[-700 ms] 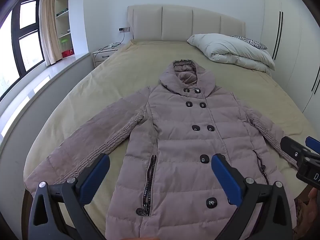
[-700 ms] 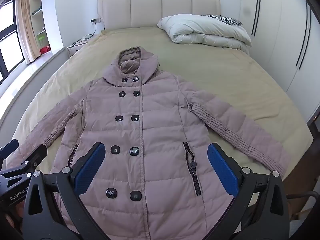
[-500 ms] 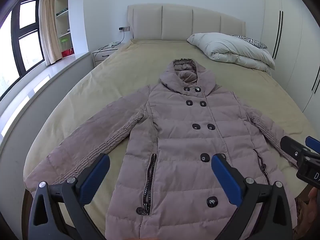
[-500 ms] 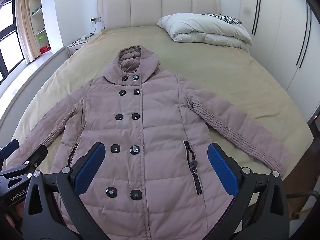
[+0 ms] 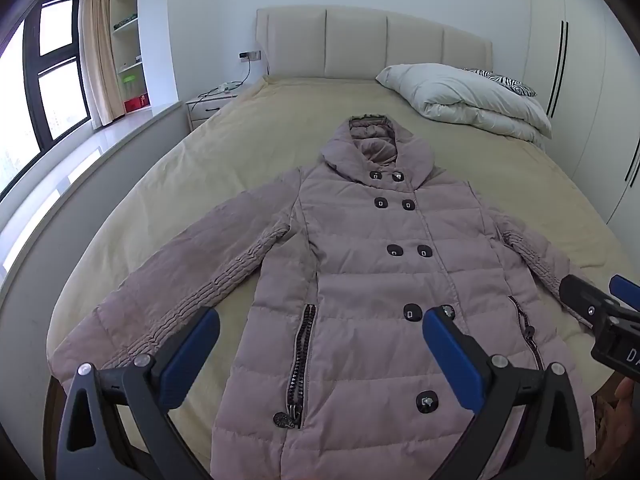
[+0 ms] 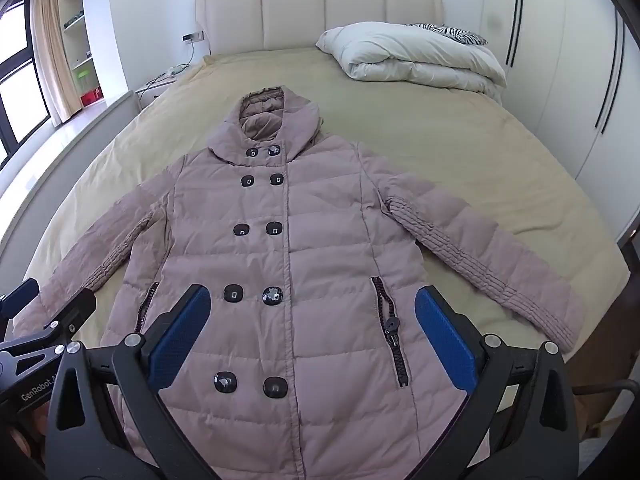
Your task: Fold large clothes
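A mauve hooded puffer coat [image 5: 360, 280] lies flat and face up on the bed [image 5: 248, 152], buttoned, with both sleeves spread out; it also shows in the right wrist view [image 6: 312, 264]. My left gripper [image 5: 320, 344] is open and empty, held above the coat's lower left side near the hem. My right gripper [image 6: 312, 328] is open and empty above the coat's lower right side. The right gripper's fingers [image 5: 588, 300] show at the right edge of the left wrist view. The left gripper's fingers [image 6: 52, 316] show at the left edge of the right wrist view.
The bed [image 6: 460, 144] has a beige sheet and padded headboard [image 5: 372, 48]. A folded white duvet [image 5: 460, 100] and a zebra pillow lie at the far right. A nightstand [image 5: 208, 108] and window ledge stand left; wardrobe doors [image 6: 580, 60] stand right.
Both grippers have drifted slightly, so the coat sits a little lower in both views. The coat has not moved and both grippers stay open.
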Demonstrator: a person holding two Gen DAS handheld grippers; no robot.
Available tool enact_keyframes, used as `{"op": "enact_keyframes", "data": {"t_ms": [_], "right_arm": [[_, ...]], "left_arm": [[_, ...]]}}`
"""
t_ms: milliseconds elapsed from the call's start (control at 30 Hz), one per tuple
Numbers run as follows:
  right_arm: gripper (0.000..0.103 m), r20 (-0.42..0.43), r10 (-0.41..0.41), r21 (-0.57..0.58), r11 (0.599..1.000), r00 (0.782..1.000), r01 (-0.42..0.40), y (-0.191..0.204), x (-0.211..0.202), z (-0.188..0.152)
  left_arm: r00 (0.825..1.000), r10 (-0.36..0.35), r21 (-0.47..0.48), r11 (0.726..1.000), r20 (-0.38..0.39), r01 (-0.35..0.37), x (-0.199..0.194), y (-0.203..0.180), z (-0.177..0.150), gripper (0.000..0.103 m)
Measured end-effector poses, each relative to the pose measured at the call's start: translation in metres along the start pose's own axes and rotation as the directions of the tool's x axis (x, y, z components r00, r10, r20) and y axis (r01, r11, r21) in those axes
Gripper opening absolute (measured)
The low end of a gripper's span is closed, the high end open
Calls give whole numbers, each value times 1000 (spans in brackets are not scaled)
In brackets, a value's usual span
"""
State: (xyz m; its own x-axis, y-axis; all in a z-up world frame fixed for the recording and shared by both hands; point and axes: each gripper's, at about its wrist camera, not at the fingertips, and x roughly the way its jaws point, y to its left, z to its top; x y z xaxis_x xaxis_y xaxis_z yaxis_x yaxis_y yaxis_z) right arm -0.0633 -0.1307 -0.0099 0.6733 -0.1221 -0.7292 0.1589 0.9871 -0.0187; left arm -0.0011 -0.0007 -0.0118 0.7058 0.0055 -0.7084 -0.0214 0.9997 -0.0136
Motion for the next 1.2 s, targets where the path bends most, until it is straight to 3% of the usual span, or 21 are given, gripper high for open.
{"op": "enact_keyframes", "data": {"t_ms": [1200], "right_arm": [[103,-14,3,-2,1000,1000,-3,6,8,-6]], "left_arm": [[1000,-1,-3,1000,-8,1,9,8,-8,103]]}}
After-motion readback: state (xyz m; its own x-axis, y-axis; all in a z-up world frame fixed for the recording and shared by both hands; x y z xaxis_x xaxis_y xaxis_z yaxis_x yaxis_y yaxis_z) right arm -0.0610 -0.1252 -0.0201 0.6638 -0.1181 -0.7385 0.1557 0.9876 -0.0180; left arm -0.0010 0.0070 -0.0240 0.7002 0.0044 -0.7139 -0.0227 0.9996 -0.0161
